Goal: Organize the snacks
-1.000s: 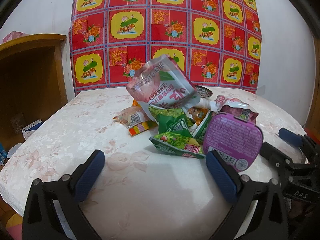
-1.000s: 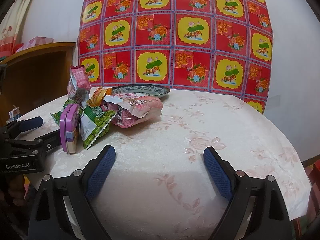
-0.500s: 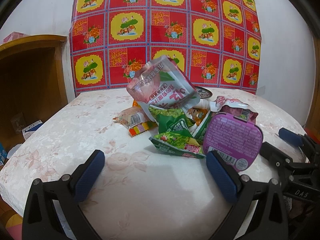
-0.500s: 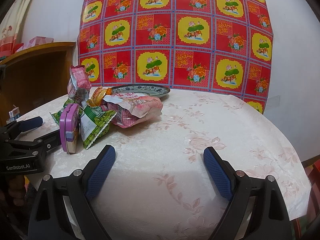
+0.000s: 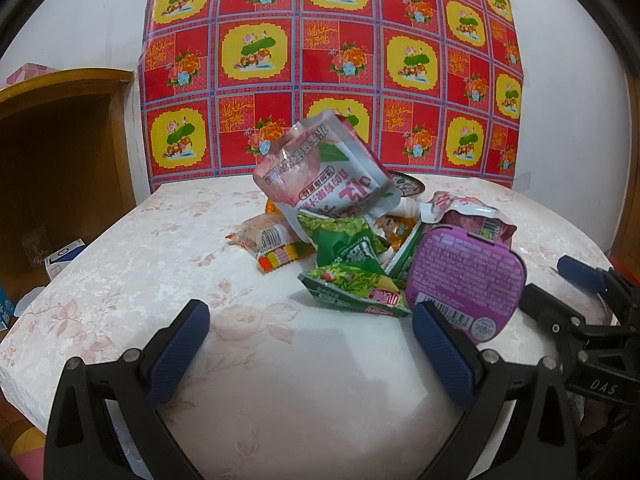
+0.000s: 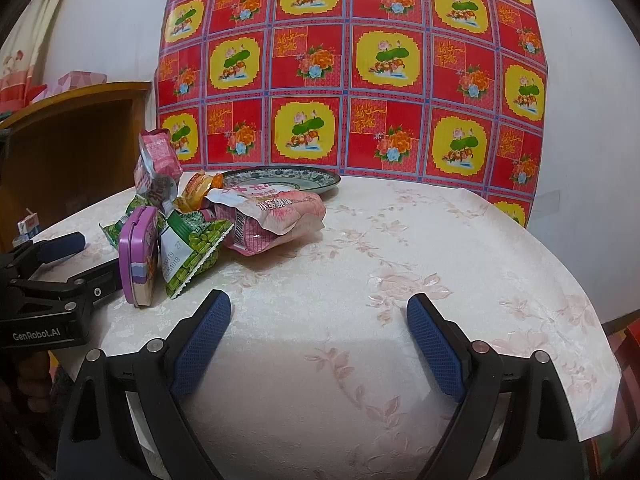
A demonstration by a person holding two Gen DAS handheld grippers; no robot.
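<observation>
A heap of snacks lies on the round table (image 5: 280, 380), just beyond my left gripper (image 5: 308, 332), which is open with nothing between its fingers. In the heap are a pink pouch (image 5: 328, 172) propped on top, green packets (image 5: 352, 284), a striped candy bar (image 5: 280, 258) and a purple tin (image 5: 464, 276) standing on edge by my right finger pad. My right gripper (image 6: 318, 320) is open over bare tablecloth, right of the heap. From there I see the purple tin (image 6: 140, 256), a green packet (image 6: 192, 252), a pink bag (image 6: 272, 216) and a patterned plate (image 6: 280, 180) behind them.
A wooden cabinet (image 5: 60, 152) stands left of the table, with small boxes (image 5: 64, 260) low beside it. A red and yellow patterned sheet (image 6: 352, 72) covers the wall behind. The tablecloth (image 6: 460, 280) stretches bare to the right edge. The left gripper (image 6: 88, 260) sits at the left.
</observation>
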